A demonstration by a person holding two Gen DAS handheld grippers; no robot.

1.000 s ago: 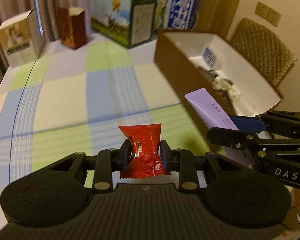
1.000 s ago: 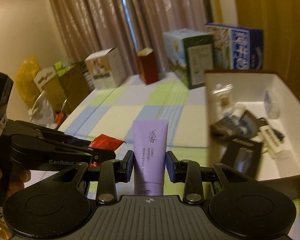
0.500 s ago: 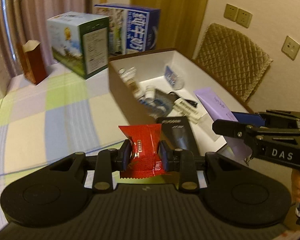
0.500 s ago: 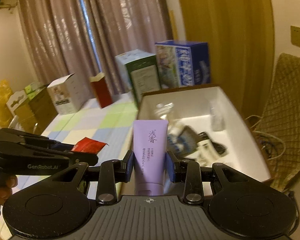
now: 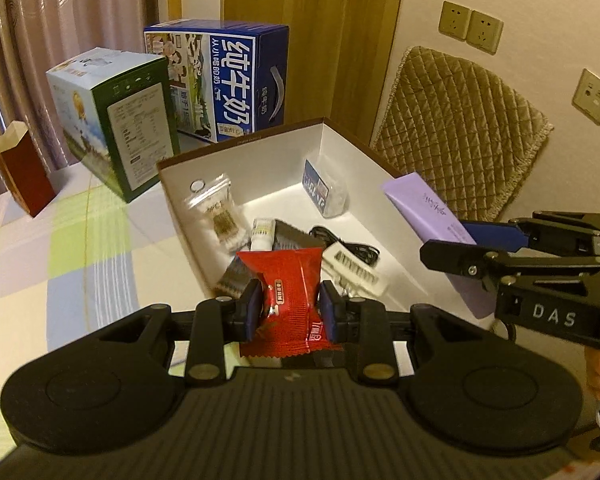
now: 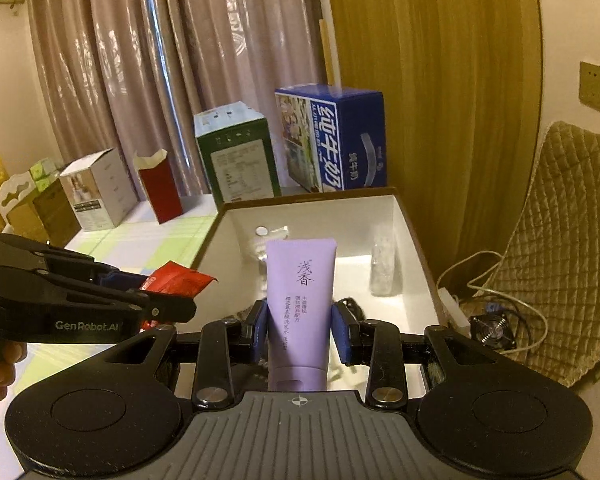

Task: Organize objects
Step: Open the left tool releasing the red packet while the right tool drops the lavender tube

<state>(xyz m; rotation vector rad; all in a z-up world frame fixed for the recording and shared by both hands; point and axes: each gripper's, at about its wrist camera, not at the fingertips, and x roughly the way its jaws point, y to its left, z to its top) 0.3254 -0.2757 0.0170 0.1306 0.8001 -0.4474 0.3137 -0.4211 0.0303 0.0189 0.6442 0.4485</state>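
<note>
Snack packet [image 5: 290, 300], red and crinkled, sits pinched between the blue pads of the left hand-held gripper [image 5: 289, 312], which is clamped on its middle. The packet hangs above the near rim of the open box [image 5: 340, 140], a white-lined box with brown outer walls. Over the same box, further toward its right wall, the right hand-held gripper [image 6: 300, 334] is closed on a purple tube [image 6: 300, 296], holding it upright with the crimped end up and the cap end down at the gripper's body. In the left wrist view the tube [image 5: 428, 210] slants up over the box's right rim. Inside the box lie a bag of cotton swabs [image 5: 218, 212], a small clear packet with a blue label [image 5: 324, 192], a black cable [image 5: 348, 242] and some flat sachets. The box rests on a checked tabletop [image 5: 80, 260], with a blue carton [image 5: 228, 80] and a green carton [image 5: 116, 116] just behind it.
</note>
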